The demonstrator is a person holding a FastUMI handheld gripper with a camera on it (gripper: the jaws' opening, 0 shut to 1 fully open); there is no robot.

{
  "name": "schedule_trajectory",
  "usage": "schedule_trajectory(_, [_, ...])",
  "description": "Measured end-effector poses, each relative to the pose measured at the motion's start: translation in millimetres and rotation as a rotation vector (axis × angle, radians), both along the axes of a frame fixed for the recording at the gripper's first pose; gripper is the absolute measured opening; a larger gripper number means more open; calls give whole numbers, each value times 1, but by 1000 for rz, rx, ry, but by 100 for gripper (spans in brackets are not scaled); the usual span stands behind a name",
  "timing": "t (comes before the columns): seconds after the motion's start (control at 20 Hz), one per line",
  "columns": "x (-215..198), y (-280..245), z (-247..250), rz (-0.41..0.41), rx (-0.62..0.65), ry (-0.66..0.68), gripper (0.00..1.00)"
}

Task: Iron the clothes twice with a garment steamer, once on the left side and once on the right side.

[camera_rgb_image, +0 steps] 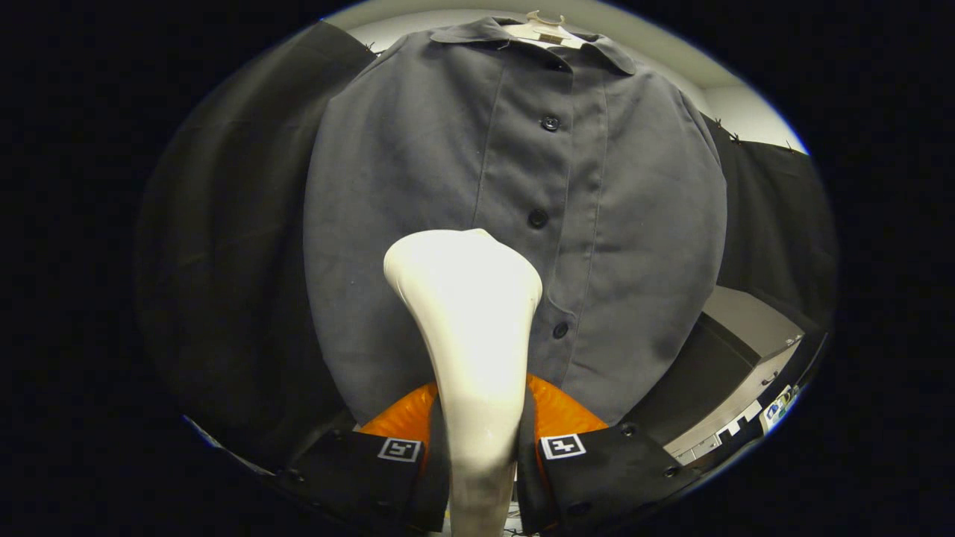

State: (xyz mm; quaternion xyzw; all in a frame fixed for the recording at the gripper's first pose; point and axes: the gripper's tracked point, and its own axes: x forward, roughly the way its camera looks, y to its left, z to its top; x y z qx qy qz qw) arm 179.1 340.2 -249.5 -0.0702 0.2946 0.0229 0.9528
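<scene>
A grey button-up shirt (pixel 418 194) hangs on a pale hanger (pixel 543 30) straight ahead of me, its button placket (pixel 548 171) running down the middle. My gripper (pixel 481 447) is shut on the handle of a white garment steamer (pixel 466 313). The steamer's wide head rises beyond the fingers and rests against the shirt's lower part, just left of the placket, level with the third button. Both fingers (pixel 388 455) press on the handle from either side.
Black cloth (pixel 224 246) hangs behind the shirt on both sides. An orange rounded thing (pixel 556 410) sits below the shirt's hem, behind the fingers. A grey-topped table edge (pixel 746 328) and pale cabinets show low on the right.
</scene>
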Motion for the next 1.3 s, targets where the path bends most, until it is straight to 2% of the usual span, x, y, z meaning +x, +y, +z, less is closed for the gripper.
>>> schedule_trajectory(0.2, [-2, 1, -2, 3, -4, 10, 44])
schedule_trajectory(0.4, [-9, 5, 19, 31, 19, -33, 45])
schedule_trajectory(1.1, [-8, -79, 169, -47, 36, -265, 44])
schedule_trajectory(1.3, [-19, -103, 206, -70, 57, -305, 44])
